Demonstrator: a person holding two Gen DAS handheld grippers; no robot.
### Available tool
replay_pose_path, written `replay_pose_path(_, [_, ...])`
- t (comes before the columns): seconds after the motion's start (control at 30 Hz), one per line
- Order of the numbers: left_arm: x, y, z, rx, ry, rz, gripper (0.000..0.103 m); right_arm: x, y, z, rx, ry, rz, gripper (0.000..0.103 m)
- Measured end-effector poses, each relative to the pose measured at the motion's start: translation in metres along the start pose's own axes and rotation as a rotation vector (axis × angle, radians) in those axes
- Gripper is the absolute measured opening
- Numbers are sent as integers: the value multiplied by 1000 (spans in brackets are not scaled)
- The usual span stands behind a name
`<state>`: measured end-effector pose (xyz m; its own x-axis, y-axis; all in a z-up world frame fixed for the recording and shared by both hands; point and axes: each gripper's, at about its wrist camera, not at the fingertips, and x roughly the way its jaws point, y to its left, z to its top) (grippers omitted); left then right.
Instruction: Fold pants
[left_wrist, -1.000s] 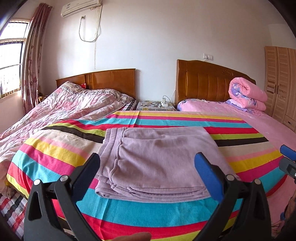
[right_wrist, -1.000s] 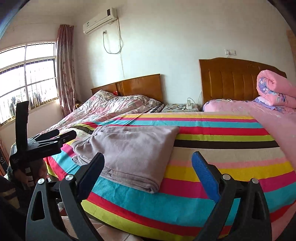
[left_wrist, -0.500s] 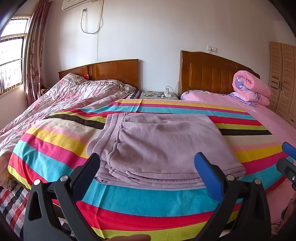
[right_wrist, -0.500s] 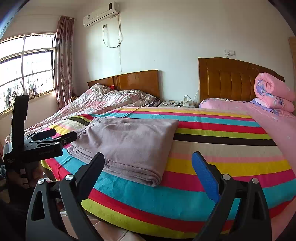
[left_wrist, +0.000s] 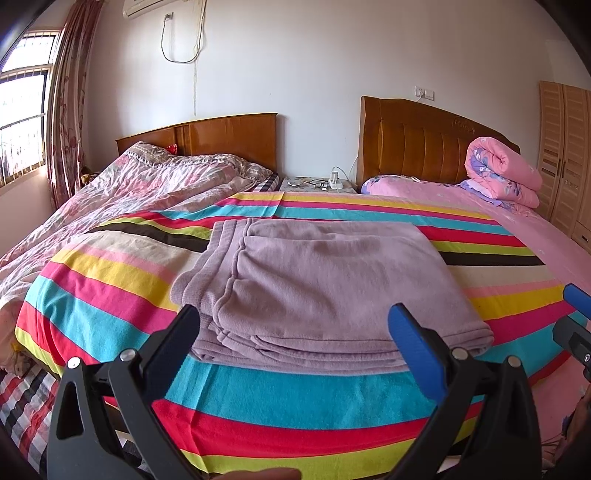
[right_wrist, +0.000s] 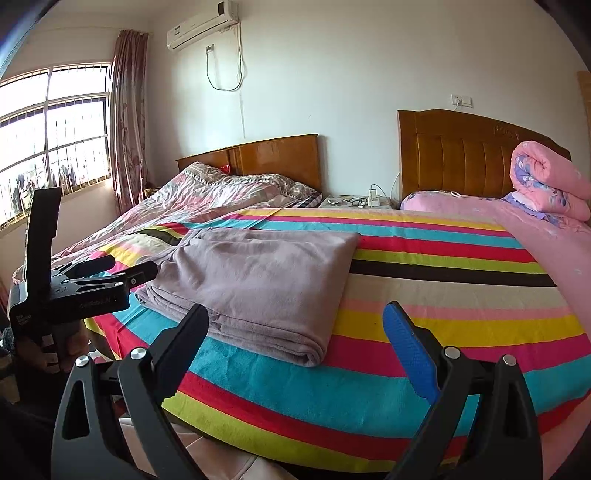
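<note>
Our left gripper (left_wrist: 295, 328) and right gripper (right_wrist: 295, 325) hung wide apart and empty, just short of the pants (left_wrist: 325, 284), which lay in a flat lilac stack on the striped blanket (left_wrist: 110, 291). We judged the folding done; only backing away seemed called for.

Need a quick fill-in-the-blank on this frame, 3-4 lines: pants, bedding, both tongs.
1. The lilac pants lie ____ in a flat stack on the striped blanket.
2. Both the left tongs and the right tongs are ____ and hold nothing.
3. The rolled pink quilt sits by the ____ headboard.
4. An air conditioner hangs on the wall above the ____ bed.

Missing words: folded; open; right; left
</note>
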<state>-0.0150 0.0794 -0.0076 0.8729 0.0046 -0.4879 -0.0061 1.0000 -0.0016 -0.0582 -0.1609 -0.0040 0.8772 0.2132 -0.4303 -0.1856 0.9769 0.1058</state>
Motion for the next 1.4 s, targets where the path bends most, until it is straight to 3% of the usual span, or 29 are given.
replay_pose_path(1.4, [-1, 7, -5, -1, -2, 17, 102, 0, 1, 0, 4, 2, 2, 92])
